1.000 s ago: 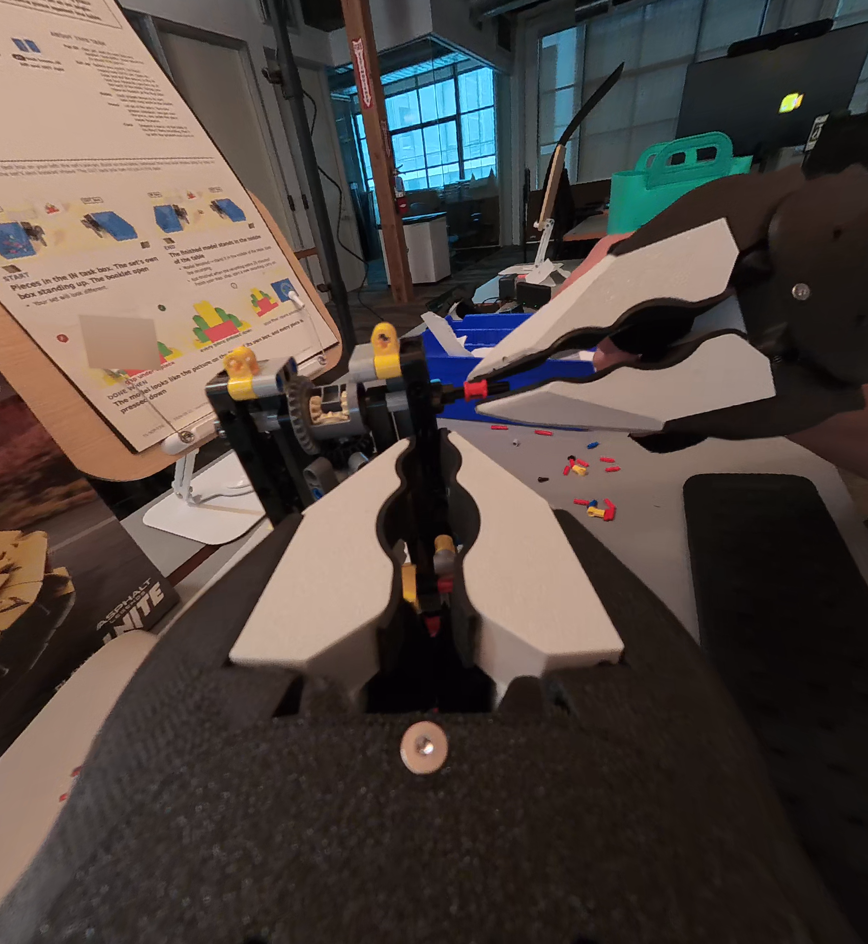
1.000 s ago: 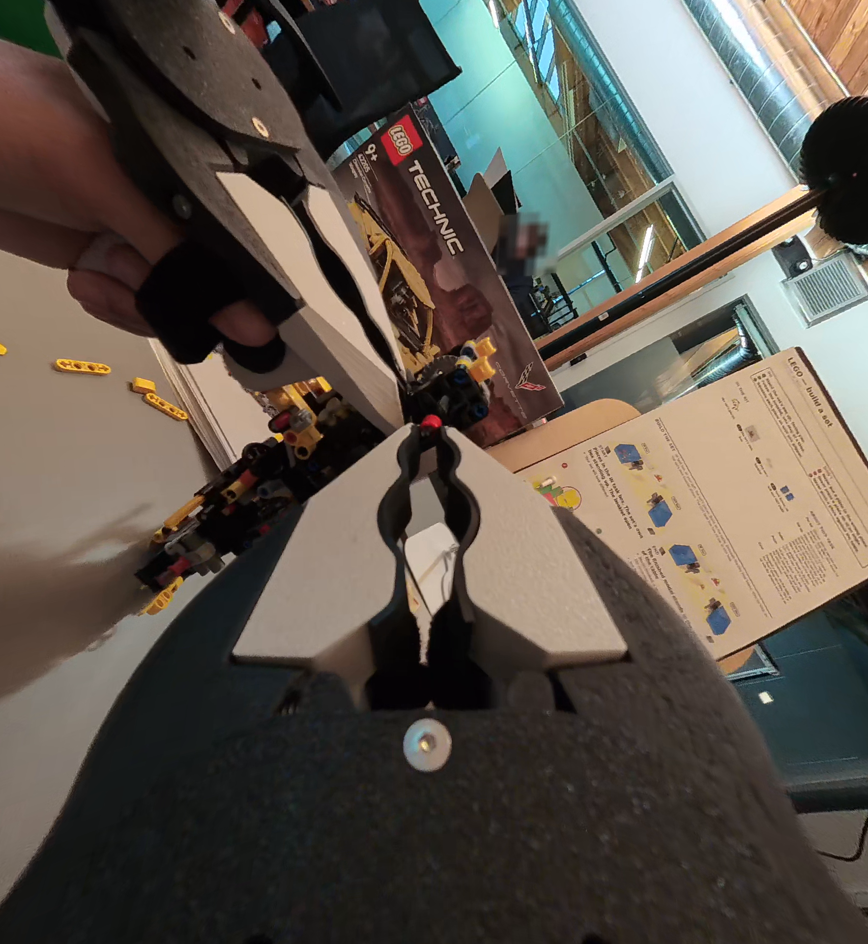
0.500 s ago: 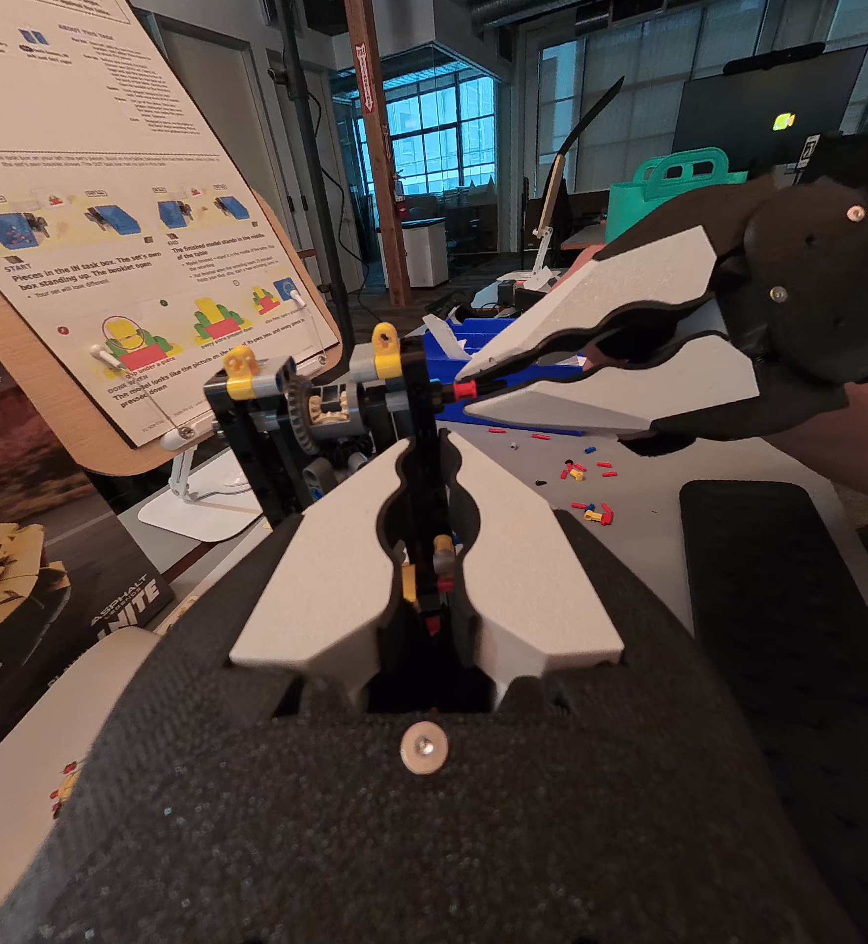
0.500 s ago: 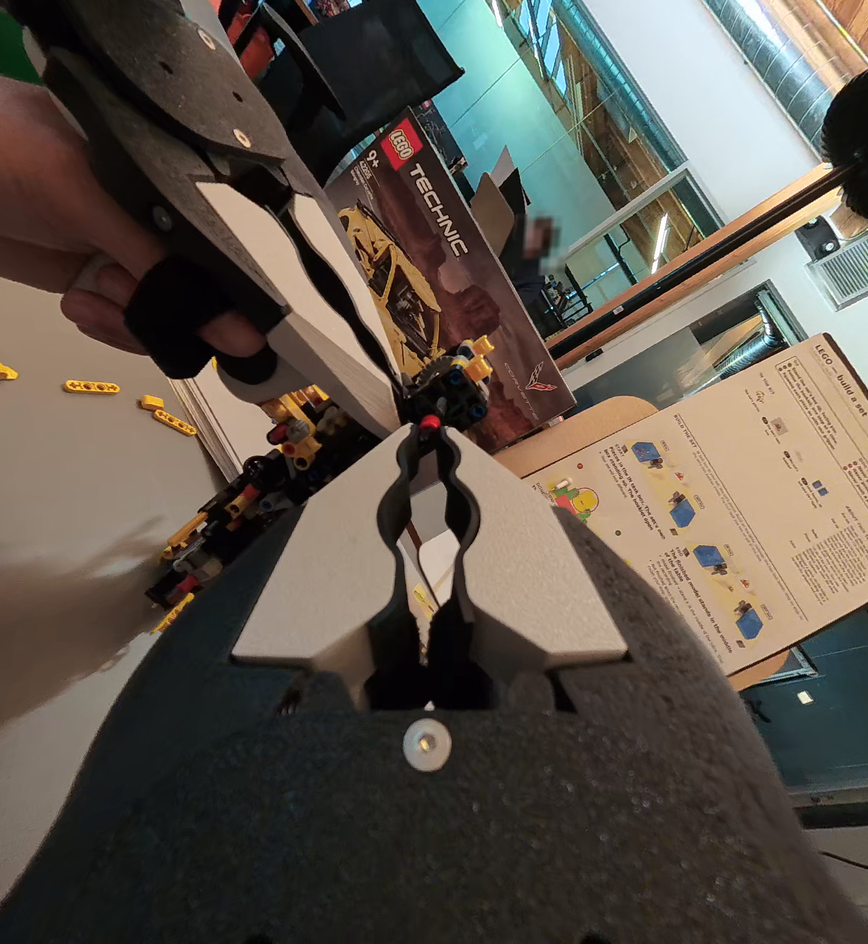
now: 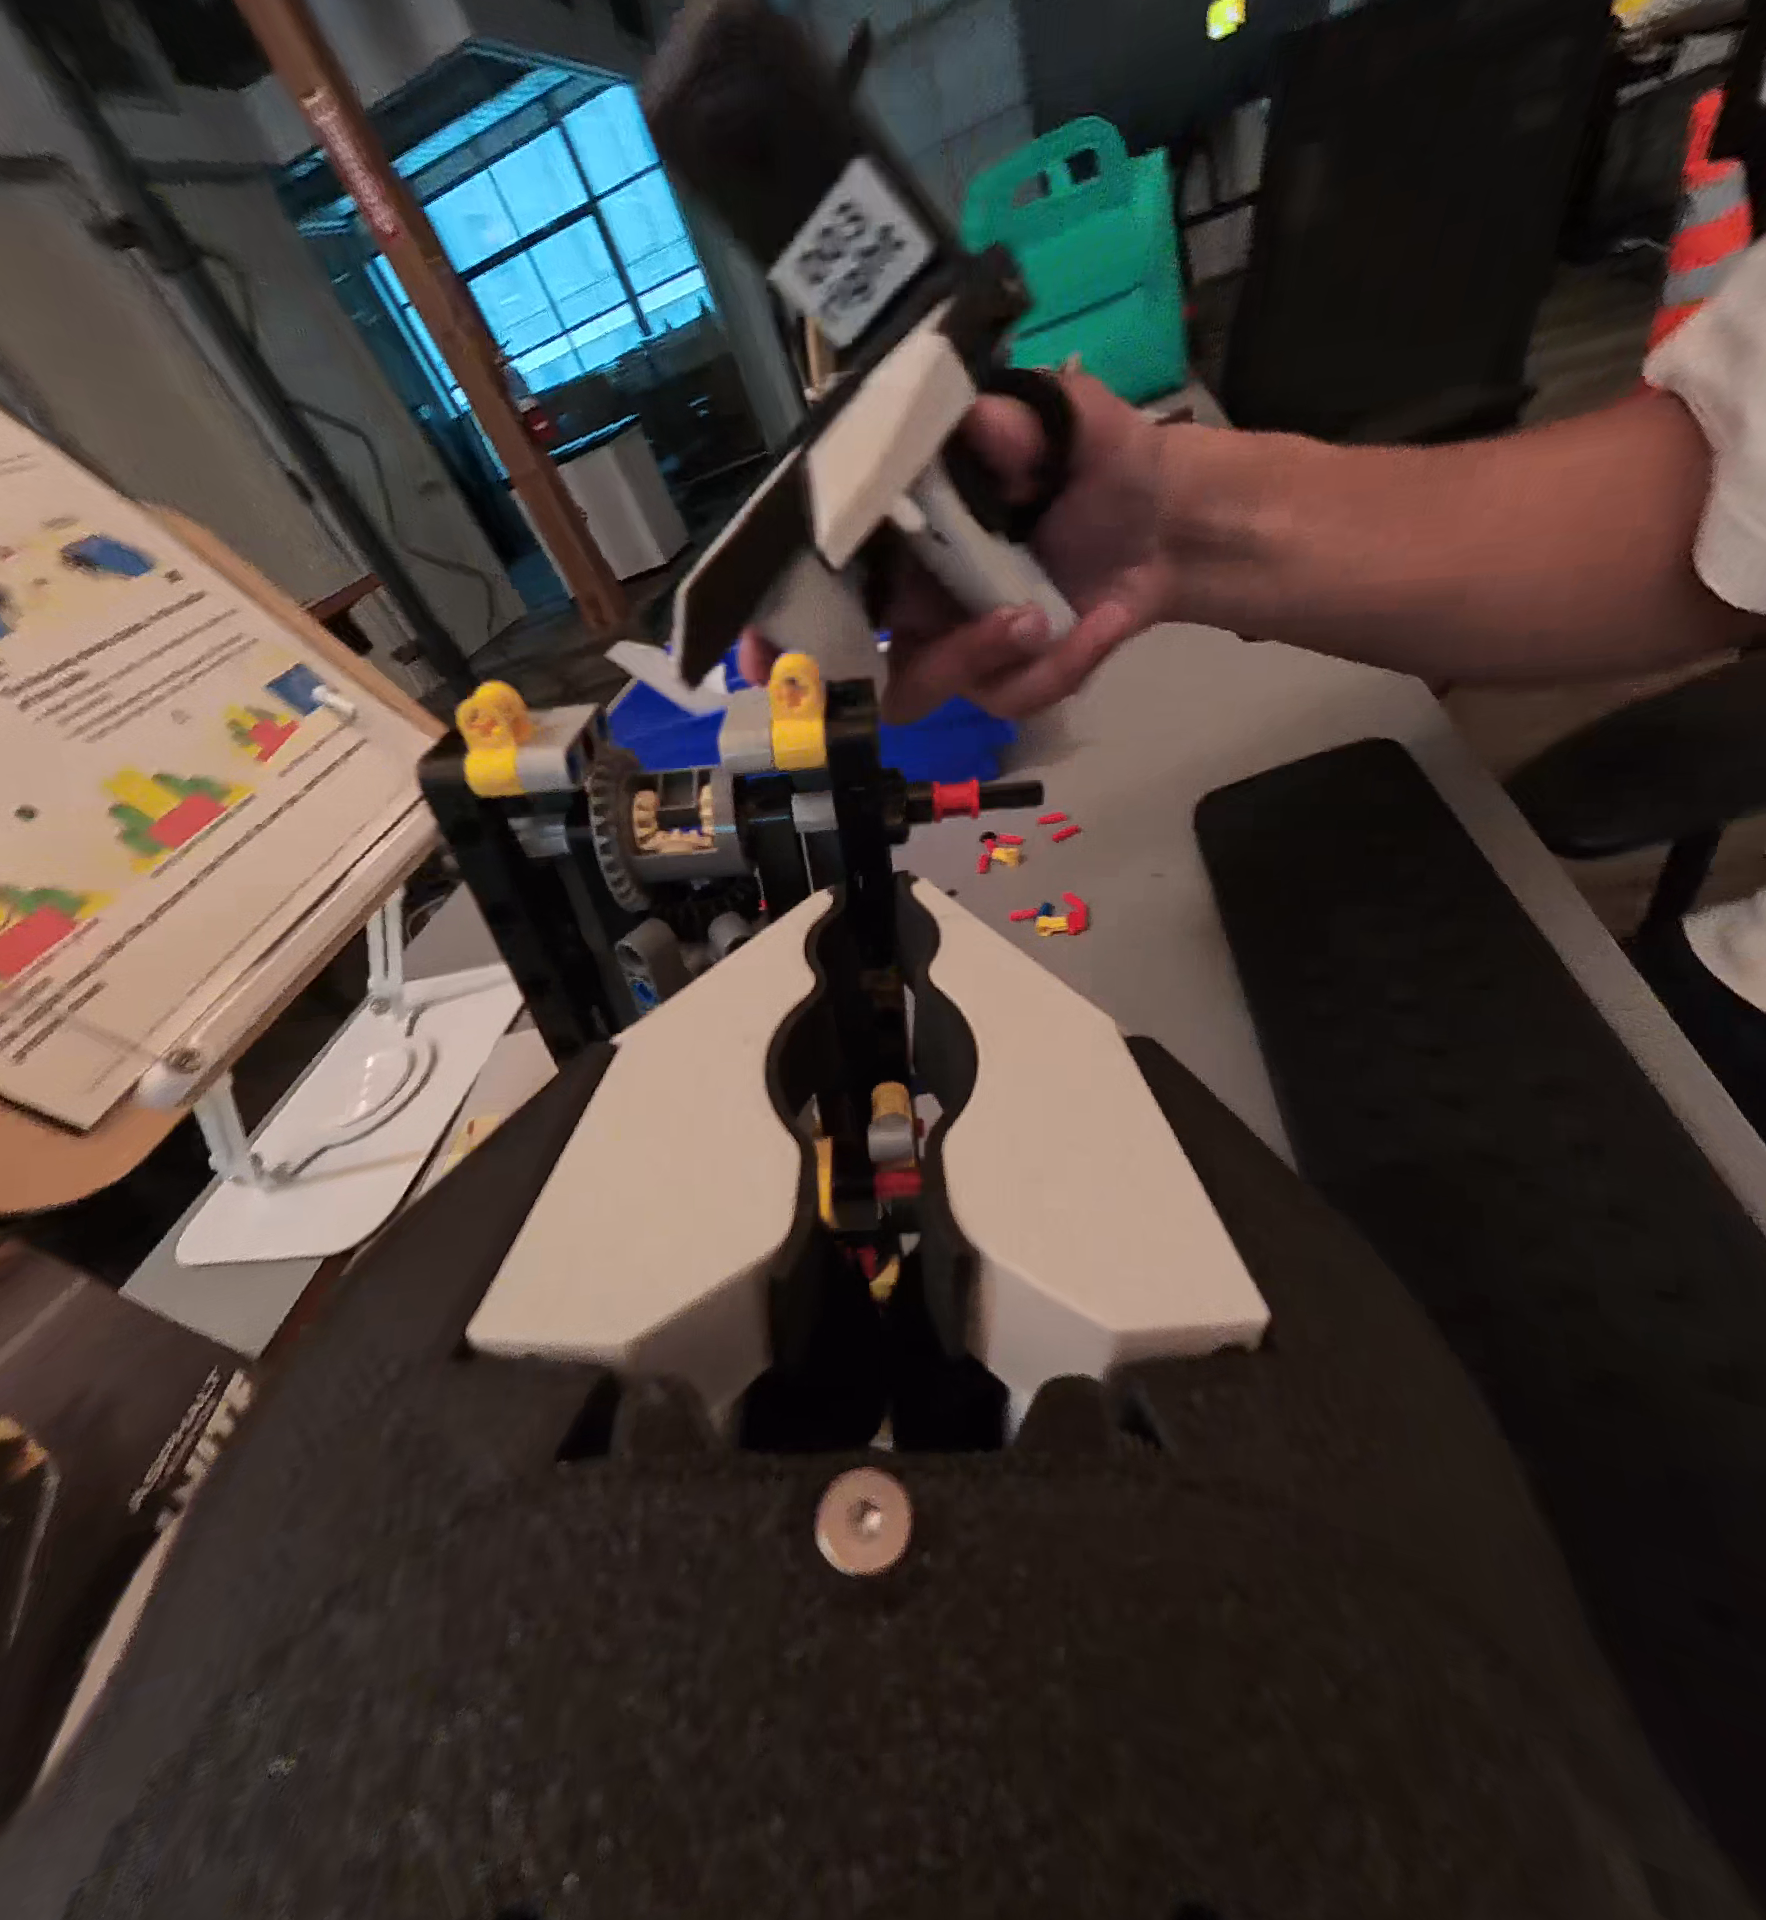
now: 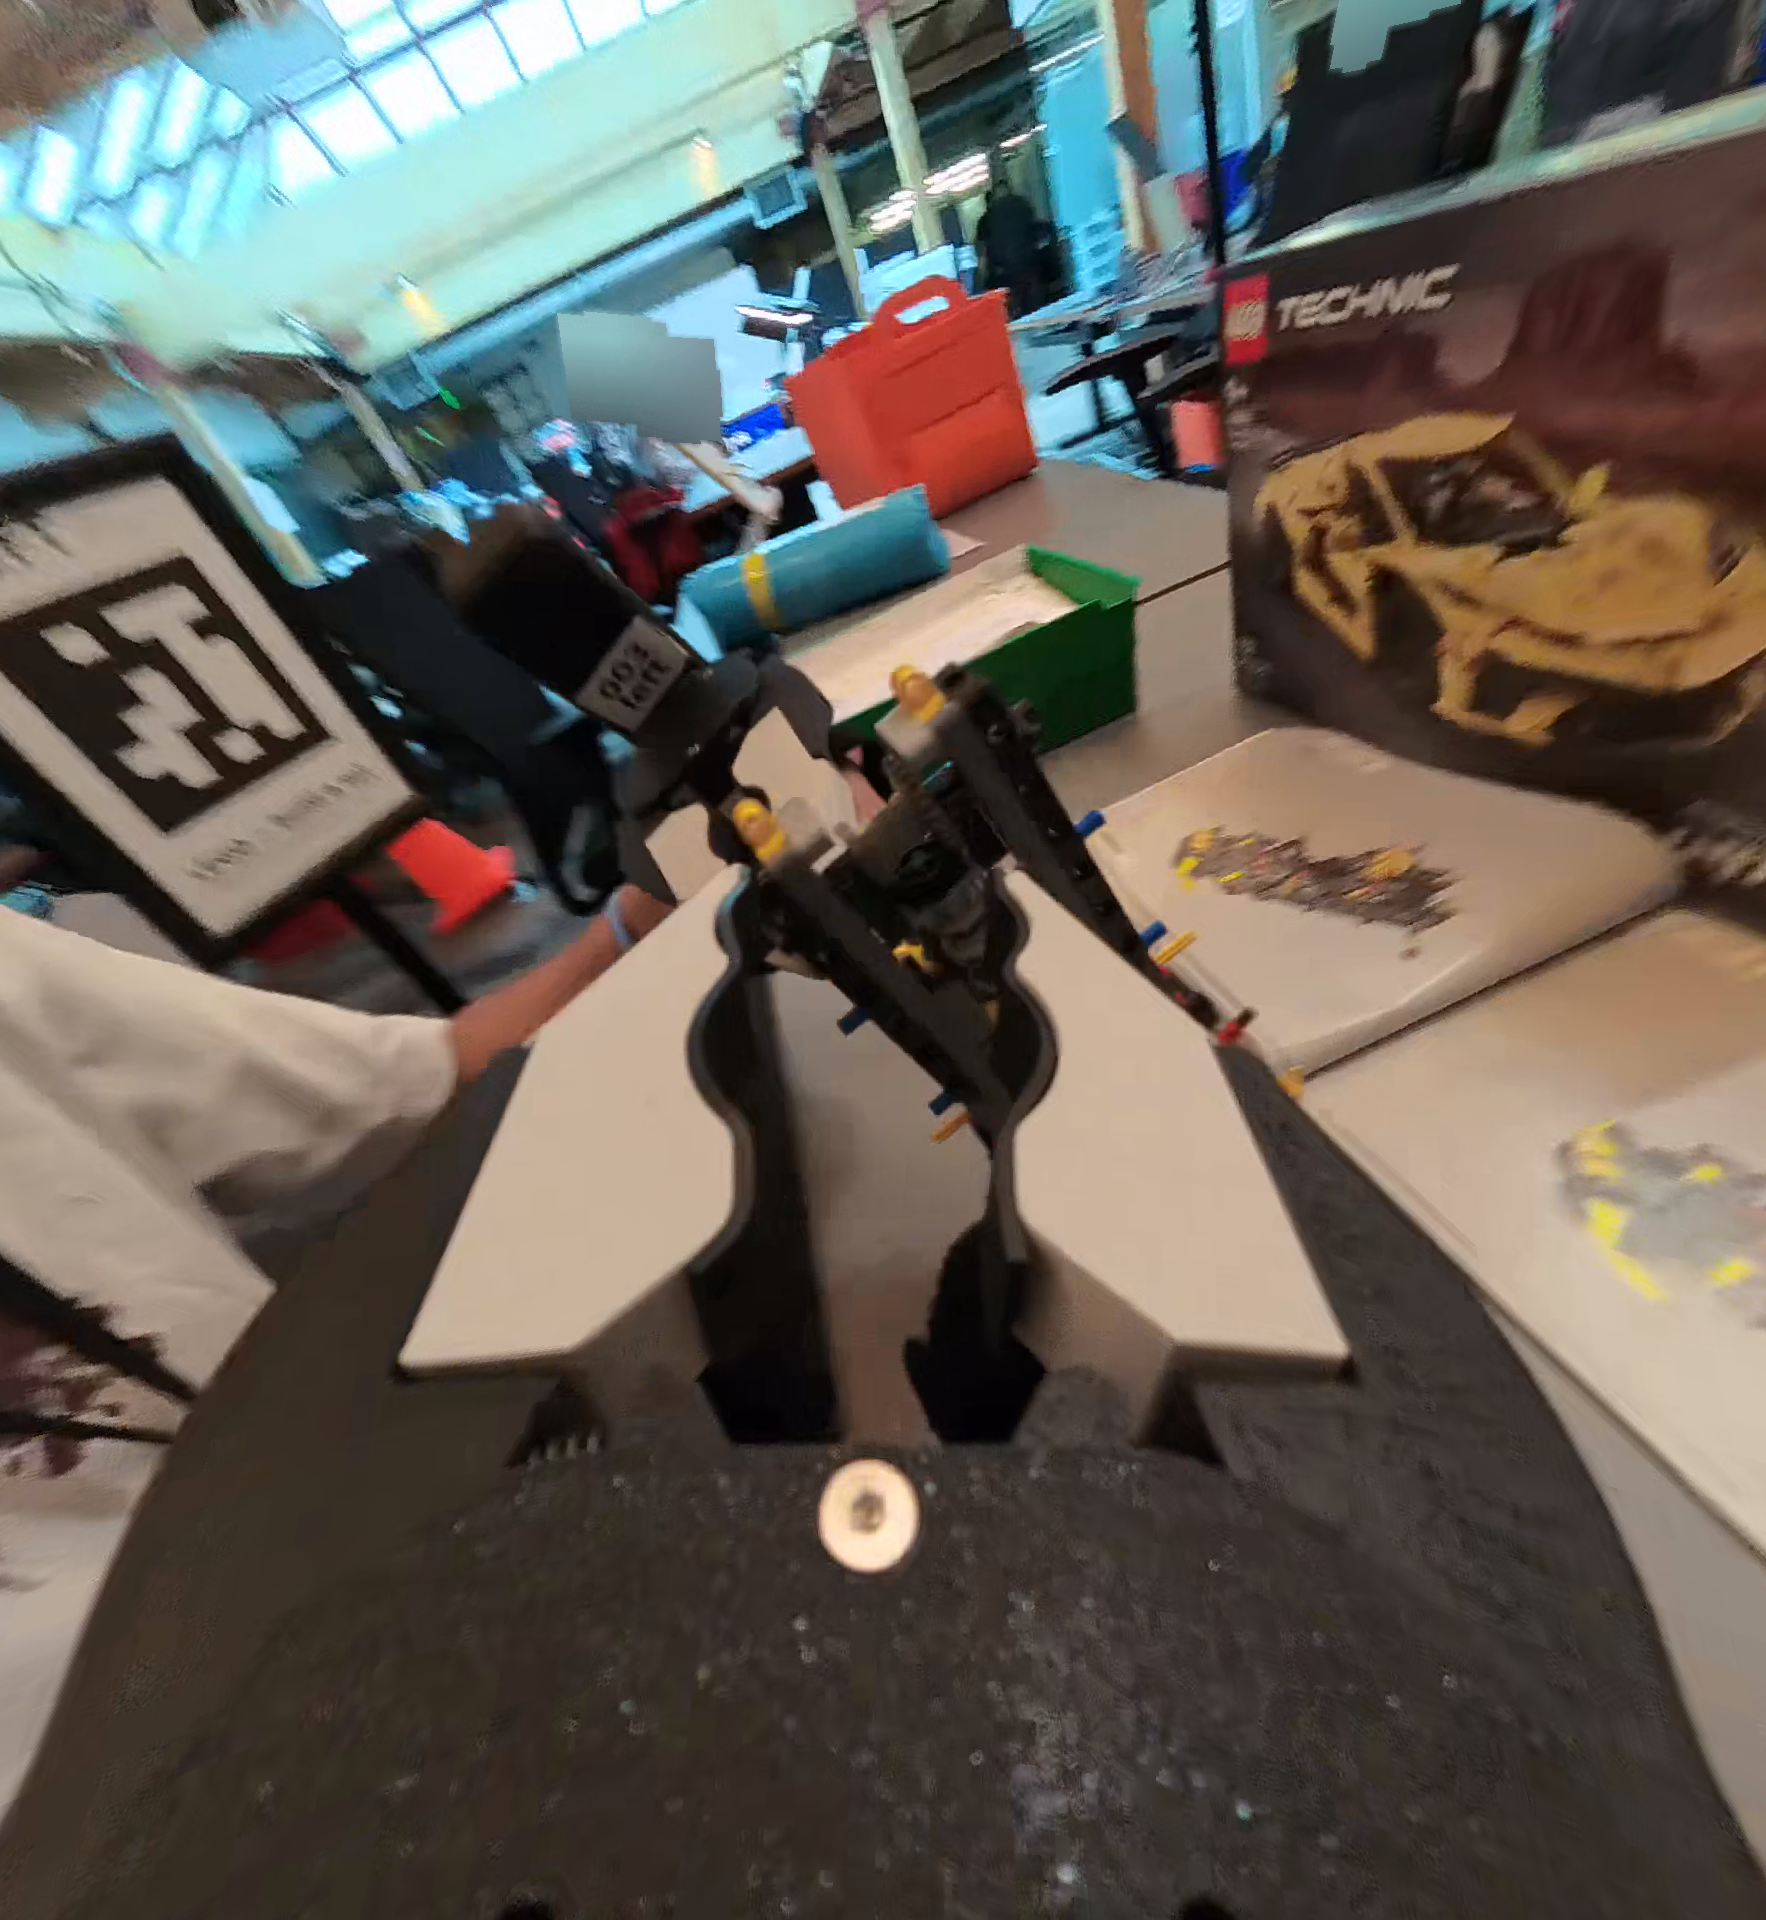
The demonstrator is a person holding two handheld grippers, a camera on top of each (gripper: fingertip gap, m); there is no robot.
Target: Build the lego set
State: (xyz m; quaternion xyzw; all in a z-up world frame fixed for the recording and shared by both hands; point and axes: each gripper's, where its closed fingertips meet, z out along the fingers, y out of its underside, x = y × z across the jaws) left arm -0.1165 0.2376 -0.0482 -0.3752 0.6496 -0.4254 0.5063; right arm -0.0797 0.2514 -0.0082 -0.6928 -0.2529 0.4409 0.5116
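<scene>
Clearly I'm only partway; my left gripper [image 5: 863, 935] clamps the black chassis frame [image 5: 671, 831] above the counter [image 5: 1149, 707]; my right gripper [image 6: 868, 925] gapes empty; loose pieces [image 5: 1040, 914] remain unplaced.

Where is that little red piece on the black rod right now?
In the left wrist view, the red piece sits on a black rod sticking out of the right side of the lego model, above the loose pieces on the table.

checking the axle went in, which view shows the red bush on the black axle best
The left wrist view: the red bush sits sharp and side-on on the axle sticking out of the frame. The right wrist view is blurred; I cannot find it there.
</scene>
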